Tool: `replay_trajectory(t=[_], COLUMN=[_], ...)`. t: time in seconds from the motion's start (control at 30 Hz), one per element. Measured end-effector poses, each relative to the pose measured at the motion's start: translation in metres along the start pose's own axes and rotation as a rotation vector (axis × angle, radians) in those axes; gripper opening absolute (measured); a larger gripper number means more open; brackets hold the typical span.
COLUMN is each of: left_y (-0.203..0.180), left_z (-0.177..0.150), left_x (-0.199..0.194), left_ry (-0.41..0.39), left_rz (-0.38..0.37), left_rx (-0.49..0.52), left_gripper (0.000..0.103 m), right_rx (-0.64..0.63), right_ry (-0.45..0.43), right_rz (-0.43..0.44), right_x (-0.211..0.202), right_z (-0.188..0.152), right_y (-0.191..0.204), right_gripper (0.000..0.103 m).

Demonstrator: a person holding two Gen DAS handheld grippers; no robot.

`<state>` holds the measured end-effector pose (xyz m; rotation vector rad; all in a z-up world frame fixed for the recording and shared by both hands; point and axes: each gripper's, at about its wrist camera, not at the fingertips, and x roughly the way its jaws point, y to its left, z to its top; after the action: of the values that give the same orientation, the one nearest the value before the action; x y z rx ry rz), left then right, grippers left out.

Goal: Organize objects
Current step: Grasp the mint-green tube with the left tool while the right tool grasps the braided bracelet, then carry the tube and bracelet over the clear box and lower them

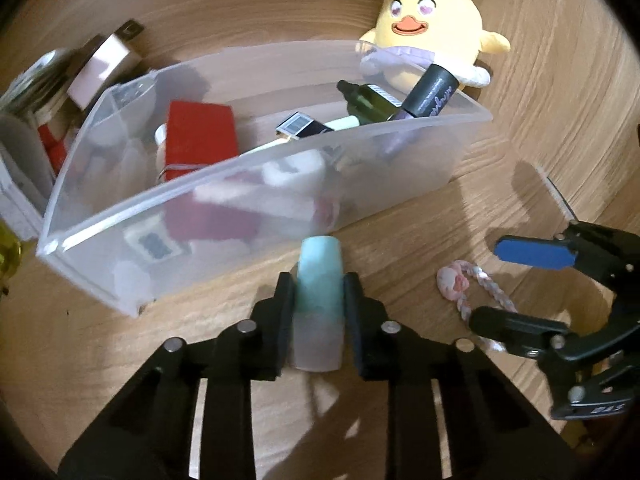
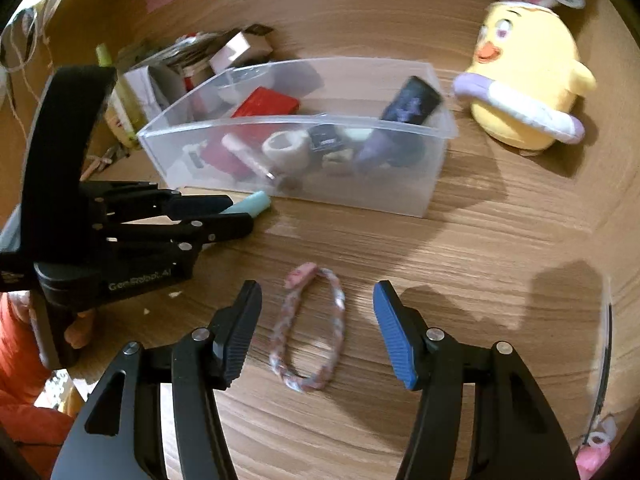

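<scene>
My left gripper (image 1: pixel 319 300) is shut on a small mint-green tube (image 1: pixel 319 280), just in front of the clear plastic bin's (image 1: pixel 200 208) near wall. The right wrist view shows that gripper (image 2: pixel 236 216) from the side, with the tube's tip (image 2: pixel 254 202) poking out beside the bin (image 2: pixel 360 196). My right gripper (image 2: pixel 318 328) stands open over a pink braided bracelet (image 2: pixel 308 332) lying flat on the wooden table; its pads do not touch it. In the left wrist view the right gripper (image 1: pixel 492 284) straddles the bracelet (image 1: pixel 460 284).
The bin holds several cosmetics: a red box (image 1: pixel 198 138), a dark tube (image 1: pixel 430 92), a green bottle (image 1: pixel 368 100). A yellow plush chick (image 2: pixel 528 80) sits behind the bin to the right. Boxes and clutter (image 2: pixel 192 64) crowd the back left. An orange sleeve (image 2: pixel 16 360) shows lower left.
</scene>
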<state>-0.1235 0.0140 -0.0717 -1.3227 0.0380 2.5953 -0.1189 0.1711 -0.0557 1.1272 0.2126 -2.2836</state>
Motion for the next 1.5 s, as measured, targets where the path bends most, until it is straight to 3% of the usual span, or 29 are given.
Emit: replay_trajectory(t=[0.23, 0.37, 0.43, 0.77, 1.03, 1.5], left_y=[0.009, 0.01, 0.01, 0.017, 0.024, 0.034], left_z=[-0.011, -0.014, -0.014, -0.009, 0.002, 0.031], left_x=[-0.013, -0.023, -0.028, -0.061, -0.082, -0.108], left_ry=[-0.01, -0.036, -0.053, -0.148, -0.226, -0.33], left_rz=[-0.017, -0.036, -0.039, -0.052, -0.047, 0.016], left_rx=[-0.042, -0.059, -0.064, -0.094, -0.128, -0.13], left_gripper=[0.024, 0.024, 0.024, 0.024, 0.024, 0.024], right_rx=[-0.07, -0.071, -0.065, -0.056, -0.01, 0.006], right_ry=[0.041, 0.034, 0.027, -0.075, -0.216, -0.371], right_rz=[-0.082, -0.084, -0.074, -0.05, -0.017, -0.048], right_x=[0.02, 0.02, 0.02, 0.0, -0.031, -0.064], right_z=[0.002, 0.004, 0.005, 0.015, 0.044, 0.086], right_y=[0.014, 0.015, 0.015, 0.022, 0.03, 0.031], right_gripper=[0.05, 0.02, 0.014, 0.013, 0.013, 0.013])
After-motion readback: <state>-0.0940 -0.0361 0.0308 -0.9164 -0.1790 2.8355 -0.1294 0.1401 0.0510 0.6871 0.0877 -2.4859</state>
